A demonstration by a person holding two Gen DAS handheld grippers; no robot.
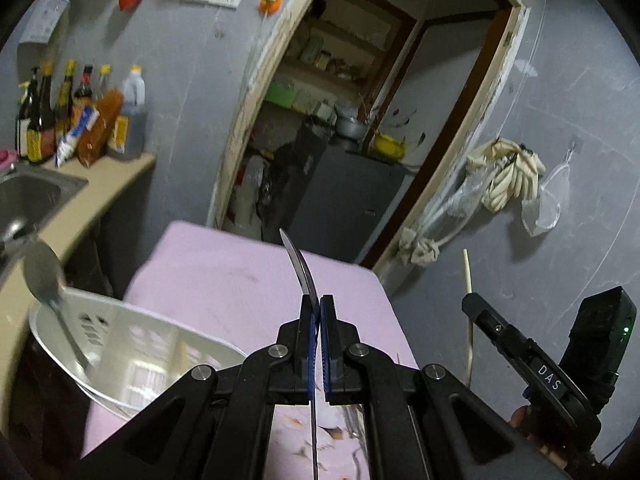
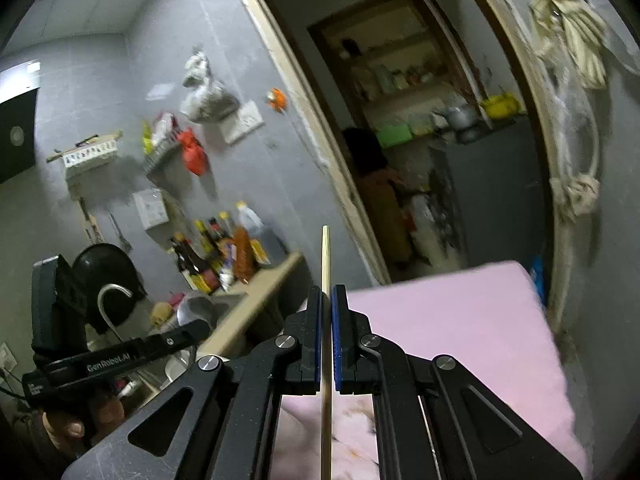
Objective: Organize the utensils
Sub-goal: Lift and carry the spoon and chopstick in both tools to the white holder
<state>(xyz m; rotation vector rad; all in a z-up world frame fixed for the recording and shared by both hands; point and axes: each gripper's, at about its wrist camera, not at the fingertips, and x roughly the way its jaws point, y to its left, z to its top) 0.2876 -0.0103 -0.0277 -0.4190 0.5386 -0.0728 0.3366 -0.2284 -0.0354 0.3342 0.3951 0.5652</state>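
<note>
My left gripper (image 1: 319,304) is shut on a thin metal utensil (image 1: 298,260), seen edge-on, with its curved tip rising above the pads and its handle running down between the jaws. My right gripper (image 2: 329,292) is shut on a wooden chopstick (image 2: 326,252) that stands upright. The chopstick (image 1: 466,276) and the right gripper (image 1: 474,308) also show at the right of the left wrist view. A white slotted utensil basket (image 1: 92,320) sits at the lower left on the pink-covered table (image 1: 224,272), with a metal spoon (image 1: 44,276) standing in it.
A counter (image 1: 100,184) with a steel sink (image 1: 28,196) and several sauce bottles (image 1: 80,112) runs along the left. An open doorway (image 1: 360,120) lies straight ahead, with a person inside (image 2: 372,184). Gloves and bags (image 1: 512,176) hang on the right wall.
</note>
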